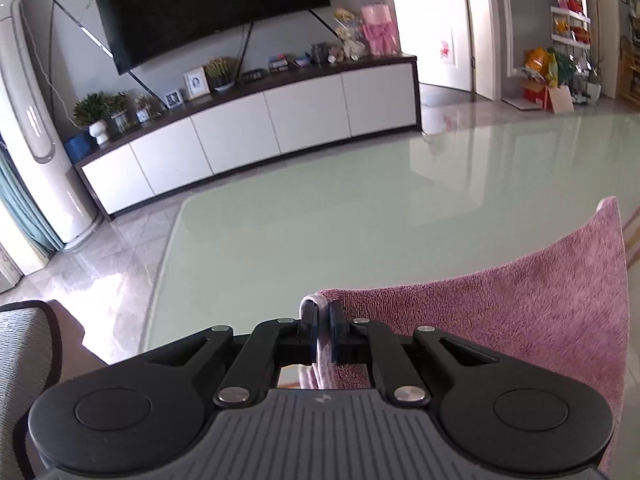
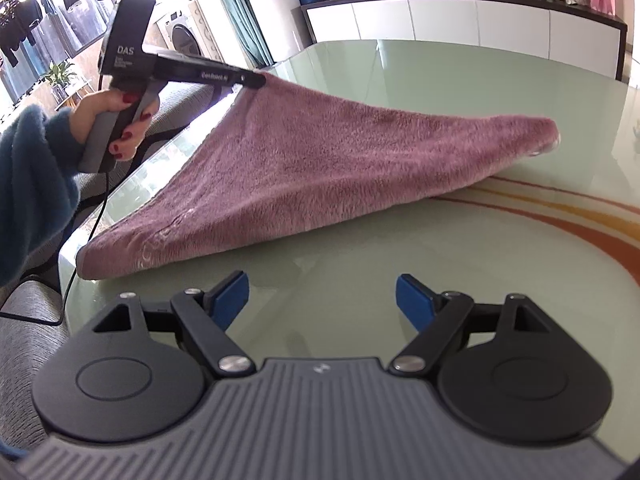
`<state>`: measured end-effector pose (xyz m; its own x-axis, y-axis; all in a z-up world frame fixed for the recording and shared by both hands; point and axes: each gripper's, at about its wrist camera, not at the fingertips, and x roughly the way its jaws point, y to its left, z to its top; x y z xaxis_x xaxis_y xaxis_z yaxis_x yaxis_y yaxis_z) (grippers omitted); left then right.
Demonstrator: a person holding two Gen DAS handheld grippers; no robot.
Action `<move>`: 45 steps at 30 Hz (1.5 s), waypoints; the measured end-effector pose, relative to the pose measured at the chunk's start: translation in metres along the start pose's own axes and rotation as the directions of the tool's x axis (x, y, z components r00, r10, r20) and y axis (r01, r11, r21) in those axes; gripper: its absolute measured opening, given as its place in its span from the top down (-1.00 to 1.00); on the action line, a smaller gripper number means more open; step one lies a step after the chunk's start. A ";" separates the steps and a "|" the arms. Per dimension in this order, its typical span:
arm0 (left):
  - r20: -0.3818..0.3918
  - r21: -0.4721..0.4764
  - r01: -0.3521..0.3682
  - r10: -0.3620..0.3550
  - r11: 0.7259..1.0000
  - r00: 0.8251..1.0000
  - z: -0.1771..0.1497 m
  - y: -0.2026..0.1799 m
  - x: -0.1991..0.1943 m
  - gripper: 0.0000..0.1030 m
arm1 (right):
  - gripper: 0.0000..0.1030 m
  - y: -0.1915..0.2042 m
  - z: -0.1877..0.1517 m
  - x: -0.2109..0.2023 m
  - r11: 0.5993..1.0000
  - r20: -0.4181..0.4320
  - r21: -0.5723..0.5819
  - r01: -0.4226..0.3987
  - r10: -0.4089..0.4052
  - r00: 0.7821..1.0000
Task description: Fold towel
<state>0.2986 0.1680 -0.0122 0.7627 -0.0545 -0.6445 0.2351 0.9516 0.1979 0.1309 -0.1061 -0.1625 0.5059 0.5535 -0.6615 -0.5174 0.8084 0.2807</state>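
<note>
1. Left wrist view: left gripper (image 1: 322,322), jaws clamped together on a grey-edged corner of the towel (image 1: 520,320). Pink terry cloth spreads right of the jaws, its far tip raised at the right edge.
2. Same view: glass table (image 1: 320,220), pale green, glossy, under the towel. Beyond it, a white cabinet (image 1: 280,128) with a television (image 1: 208,8) on the wall above.
3. Right wrist view: right gripper (image 2: 322,300), blue-padded jaws standing wide apart, nothing between them, over the table (image 2: 360,272) near its front edge.
4. Same view: towel (image 2: 312,168), one corner lifted off the glass by the left gripper (image 2: 258,80), the rest sloping down to the tabletop; near left corner lies at the table edge.
5. Same view: left hand (image 2: 116,124) in a blue sleeve (image 2: 32,184) grips the handle.
</note>
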 end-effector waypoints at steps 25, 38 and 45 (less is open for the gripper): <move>-0.053 -0.105 -0.021 0.016 0.994 0.998 -0.033 -0.053 -0.082 -0.01 | 0.02 0.029 0.047 0.016 0.987 0.078 -0.158 0.019 -0.007 0.997; -0.151 -0.343 0.039 -0.096 0.939 0.984 -0.096 -0.087 -0.089 0.02 | 0.35 0.007 0.061 0.057 0.980 -0.006 -0.200 0.000 -0.001 1.000; -0.155 -0.397 0.033 -0.102 0.917 0.983 -0.114 -0.066 -0.110 0.02 | 0.35 -0.034 0.073 0.043 0.987 0.039 -0.123 0.099 -0.095 0.995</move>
<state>0.1302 0.1455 -0.0389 0.6319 -0.1039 -0.7680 0.0011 0.9911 -0.1331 0.2205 -0.0948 -0.1498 0.5793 0.4814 -0.6577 -0.5458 0.8284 0.1256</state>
